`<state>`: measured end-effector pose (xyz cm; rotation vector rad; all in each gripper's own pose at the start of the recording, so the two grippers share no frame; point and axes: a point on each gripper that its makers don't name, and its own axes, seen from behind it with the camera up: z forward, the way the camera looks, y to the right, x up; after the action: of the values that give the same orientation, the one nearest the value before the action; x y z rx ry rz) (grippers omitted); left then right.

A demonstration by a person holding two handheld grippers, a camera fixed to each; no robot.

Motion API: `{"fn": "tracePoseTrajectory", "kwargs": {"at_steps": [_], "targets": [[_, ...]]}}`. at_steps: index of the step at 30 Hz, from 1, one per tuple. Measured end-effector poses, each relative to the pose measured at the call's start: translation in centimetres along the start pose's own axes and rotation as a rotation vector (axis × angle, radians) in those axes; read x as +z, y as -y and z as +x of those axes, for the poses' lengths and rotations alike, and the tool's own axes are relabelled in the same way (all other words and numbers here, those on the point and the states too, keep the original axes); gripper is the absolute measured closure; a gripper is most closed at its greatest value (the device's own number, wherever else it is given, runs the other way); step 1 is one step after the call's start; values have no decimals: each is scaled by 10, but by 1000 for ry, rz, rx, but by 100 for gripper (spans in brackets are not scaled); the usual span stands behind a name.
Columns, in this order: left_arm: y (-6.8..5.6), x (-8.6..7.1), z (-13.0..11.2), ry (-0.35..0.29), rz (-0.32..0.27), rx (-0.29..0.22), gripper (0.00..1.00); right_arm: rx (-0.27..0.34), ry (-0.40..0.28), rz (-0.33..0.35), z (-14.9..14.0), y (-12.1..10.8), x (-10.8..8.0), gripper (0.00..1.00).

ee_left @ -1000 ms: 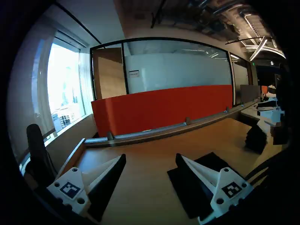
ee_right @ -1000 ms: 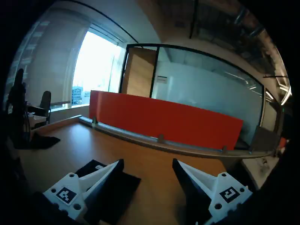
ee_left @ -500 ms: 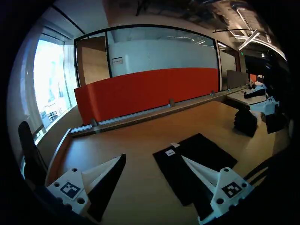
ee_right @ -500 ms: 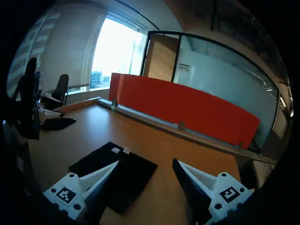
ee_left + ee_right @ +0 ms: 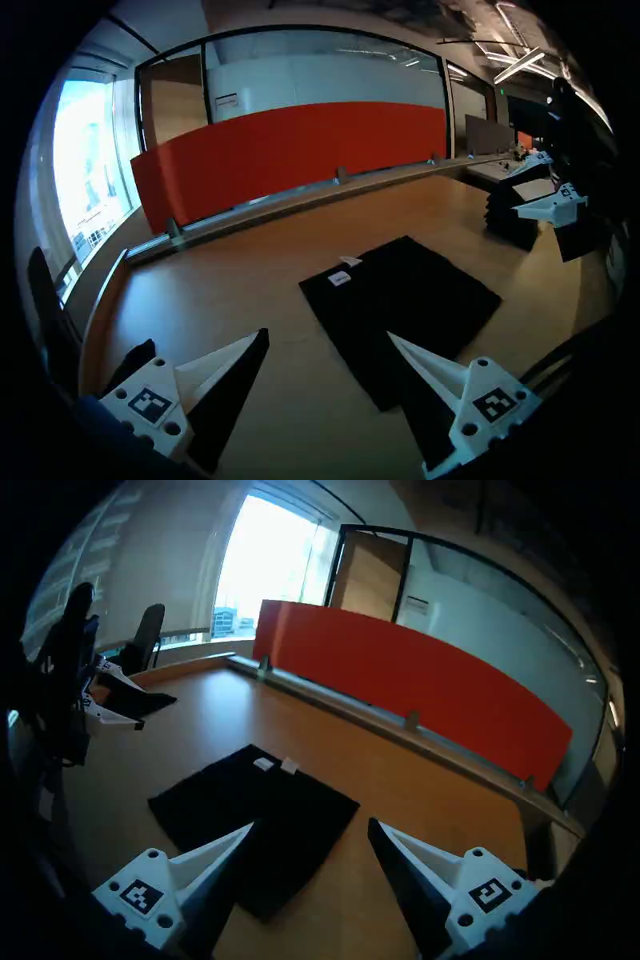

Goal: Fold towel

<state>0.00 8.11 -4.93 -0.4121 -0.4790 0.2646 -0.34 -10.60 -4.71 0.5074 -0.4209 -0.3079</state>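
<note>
The left gripper [image 5: 326,338] is held released, its two white fingers spread wide with nothing between them; the right gripper [image 5: 314,826] is likewise parted and grasps nothing; both are held above the light brown wooden table [image 5: 240,280], touching nothing; the black rectangular towel [image 5: 404,298] is laid flat on that table, ahead of both tools; in the left gripper view it is seen ahead and to the right, its near edge hidden behind the right finger; in the right gripper view it is seen ahead and to the left, partly covered by the left finger; two small white tags [image 5: 275,764] are seen at its far edge; a stack of dark folded cloths [image 5: 510,218] is seen far right of the left gripper; a long orange partition [image 5: 416,680] is set along the table's far side
</note>
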Motion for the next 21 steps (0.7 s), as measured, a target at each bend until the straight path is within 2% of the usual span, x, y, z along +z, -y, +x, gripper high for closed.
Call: {"fn": "tracePoseTrajectory", "kwargs": {"at_steps": [12,21], "targets": [[-30,26,-48,109,-89,5,2,1,111,69,-62,26,26,0],[-45,42,-80,186,-135,22,2,20,191,116,-107,43,36,0]]}}
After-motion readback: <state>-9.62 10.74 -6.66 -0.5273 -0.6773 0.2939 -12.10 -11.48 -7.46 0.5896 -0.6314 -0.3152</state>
